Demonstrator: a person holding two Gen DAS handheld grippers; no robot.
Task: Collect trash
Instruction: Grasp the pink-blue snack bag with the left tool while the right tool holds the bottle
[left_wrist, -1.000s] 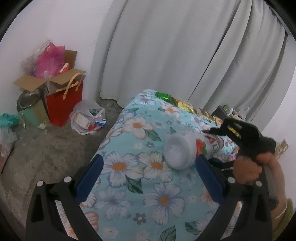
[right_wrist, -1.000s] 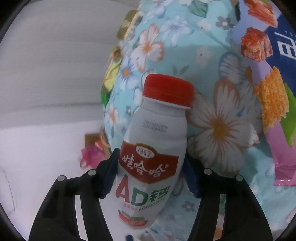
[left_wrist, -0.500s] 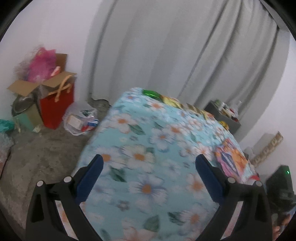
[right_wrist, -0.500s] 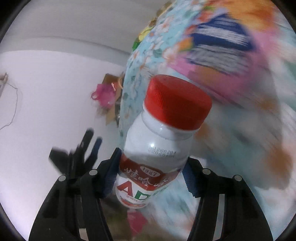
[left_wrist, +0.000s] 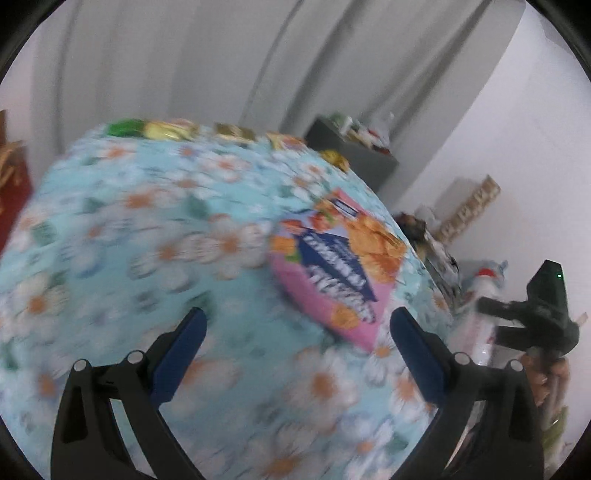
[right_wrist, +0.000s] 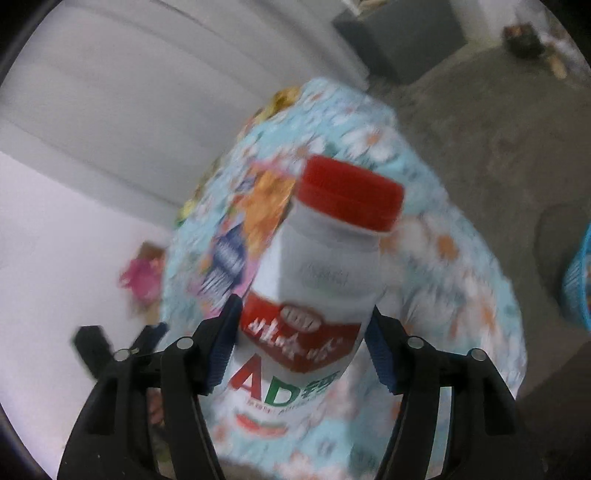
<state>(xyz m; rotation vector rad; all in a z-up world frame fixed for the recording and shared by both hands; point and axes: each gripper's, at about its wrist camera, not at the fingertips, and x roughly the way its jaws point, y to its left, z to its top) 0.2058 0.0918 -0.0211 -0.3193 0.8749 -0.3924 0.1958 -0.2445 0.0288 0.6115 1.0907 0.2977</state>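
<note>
My right gripper (right_wrist: 303, 339) is shut on a white drink bottle (right_wrist: 317, 295) with a red cap and a red AD label, held in the air beside the table. That gripper shows in the left wrist view (left_wrist: 532, 314) off the table's right edge, with the bottle (left_wrist: 480, 295) blurred beside it. My left gripper (left_wrist: 295, 332) is open and empty above the floral tablecloth (left_wrist: 147, 258). A pink and blue snack bag (left_wrist: 332, 266) lies flat just ahead of its right finger; it also shows behind the bottle in the right wrist view (right_wrist: 236, 236).
Shiny snack wrappers (left_wrist: 166, 129) line the table's far edge by the grey curtain. A dark cabinet (left_wrist: 351, 155) with small items stands behind the table. A blue basket (right_wrist: 578, 280) sits on the concrete floor at right. Clutter lies along the right wall.
The right gripper has carried the bottle off the table and to the right. The left gripper has swung right, bringing the snack bag into view.
</note>
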